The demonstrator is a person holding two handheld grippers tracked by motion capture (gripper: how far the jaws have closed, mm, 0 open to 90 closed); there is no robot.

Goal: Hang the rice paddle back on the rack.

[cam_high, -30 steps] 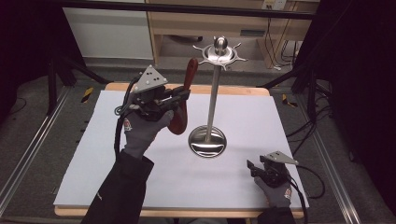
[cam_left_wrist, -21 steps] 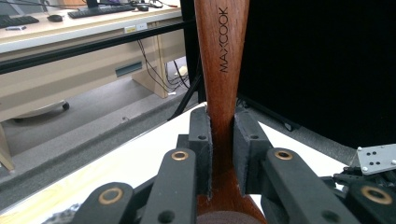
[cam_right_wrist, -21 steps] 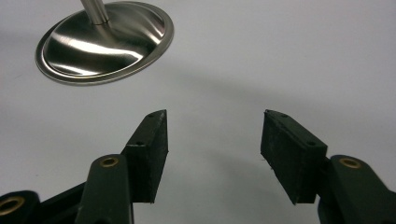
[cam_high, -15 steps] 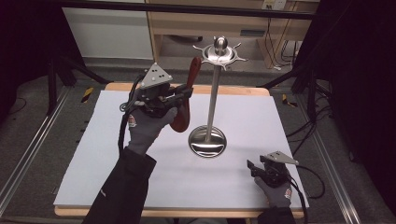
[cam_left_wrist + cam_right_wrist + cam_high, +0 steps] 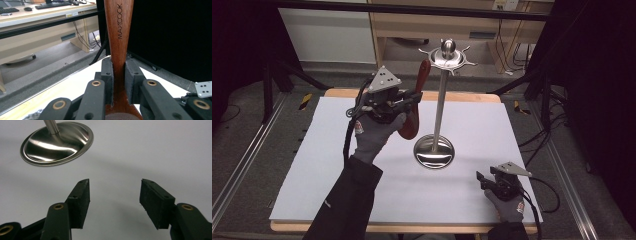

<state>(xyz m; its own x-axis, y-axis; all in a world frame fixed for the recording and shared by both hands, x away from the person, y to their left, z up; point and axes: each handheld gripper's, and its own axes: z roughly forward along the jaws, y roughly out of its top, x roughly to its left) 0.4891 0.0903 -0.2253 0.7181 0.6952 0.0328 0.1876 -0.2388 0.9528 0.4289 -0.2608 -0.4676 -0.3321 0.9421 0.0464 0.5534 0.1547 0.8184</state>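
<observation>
Lifting the wooden spoon (image 5: 418, 100) higher and closer to the metal stand (image 5: 439, 105) | my left gripper (image 5: 412, 100) pinches its handle, left of the pole | my right gripper (image 5: 484, 181) rests spread wide, near right | hanging looks next.

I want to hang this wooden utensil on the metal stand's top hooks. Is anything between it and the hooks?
Nothing visible does. The wooden utensil, clamped in the left gripper, is raised beside the stand, its tip just left of the hook ring.
</observation>
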